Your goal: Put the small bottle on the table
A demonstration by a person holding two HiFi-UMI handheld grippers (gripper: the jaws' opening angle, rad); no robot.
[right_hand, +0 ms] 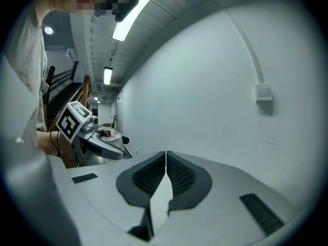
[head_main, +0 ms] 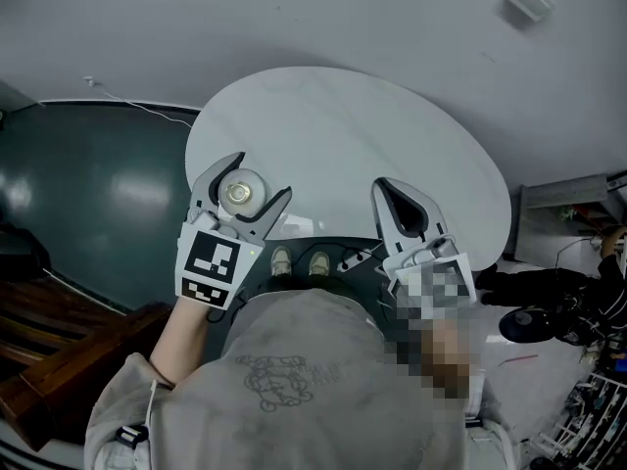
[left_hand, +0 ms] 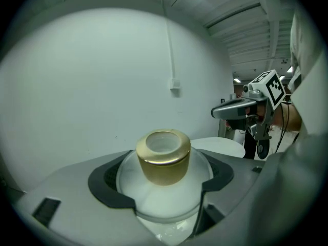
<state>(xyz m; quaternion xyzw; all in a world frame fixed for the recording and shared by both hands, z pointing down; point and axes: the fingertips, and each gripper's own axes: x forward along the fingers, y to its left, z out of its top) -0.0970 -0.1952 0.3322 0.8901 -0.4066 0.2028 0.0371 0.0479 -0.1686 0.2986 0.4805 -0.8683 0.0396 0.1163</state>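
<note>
**Bottle in the left jaws, table just ahead**

The left gripper (head_main: 261, 176) clamps the bottle (left_hand: 163, 160) upright, gold cap up. Best to lower it straight onto the table (head_main: 343, 125) ahead, then part the jaws. The right gripper (head_main: 382, 189) alongside is pressed closed and empty. The tabletop is round and white, with a plain pale wall beyond.

No words, numbers or brand names can be read anywhere. The left cube (head_main: 209, 262) and the right cube (left_hand: 274, 87) carry black-and-white square markers, which are block patterns without letters. The sweatshirt (head_main: 333, 336), nearest in the head view, bears a faint printed design (head_main: 279, 382) that is too dim to read.
</note>
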